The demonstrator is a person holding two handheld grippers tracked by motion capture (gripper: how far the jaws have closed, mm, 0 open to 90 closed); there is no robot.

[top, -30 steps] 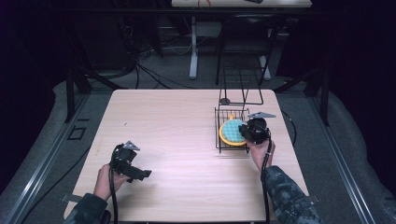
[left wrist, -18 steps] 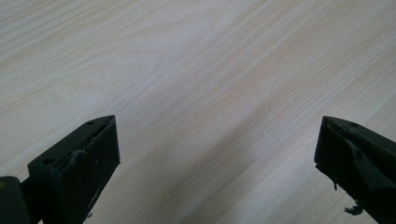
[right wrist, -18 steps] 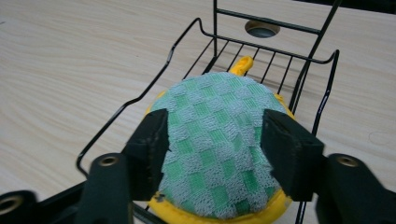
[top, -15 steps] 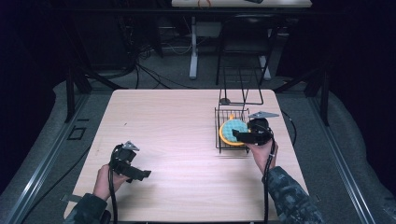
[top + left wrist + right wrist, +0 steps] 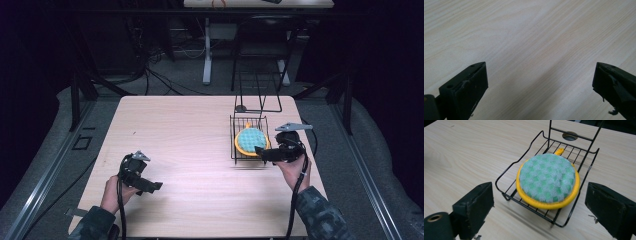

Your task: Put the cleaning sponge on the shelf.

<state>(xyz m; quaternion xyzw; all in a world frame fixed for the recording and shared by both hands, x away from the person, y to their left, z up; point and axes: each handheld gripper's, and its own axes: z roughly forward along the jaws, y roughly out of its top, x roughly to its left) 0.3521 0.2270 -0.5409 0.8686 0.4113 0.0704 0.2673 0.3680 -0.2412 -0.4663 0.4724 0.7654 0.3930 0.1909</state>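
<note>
A round pad with a green checked face and a yellow rim lies flat in a black wire rack at the table's right. My right gripper hovers just off the rack's near right corner and points at the pad. Its jaws have just been opening and stand wide, with nothing held. In the right gripper view the pad rests on the rack ahead of the right gripper. My left gripper is open low over bare wood at the front left, and the left gripper holds nothing.
A tall wire frame rises from the rack's far end. A round hole in the wooden table sits just behind the rack. Dark floor, cables and another table's legs lie beyond the far edge.
The right gripper has drawn back from the pad toward the table's near right and risen, and its jaws have parted. The pad stays in the rack. The left gripper has kept still.
</note>
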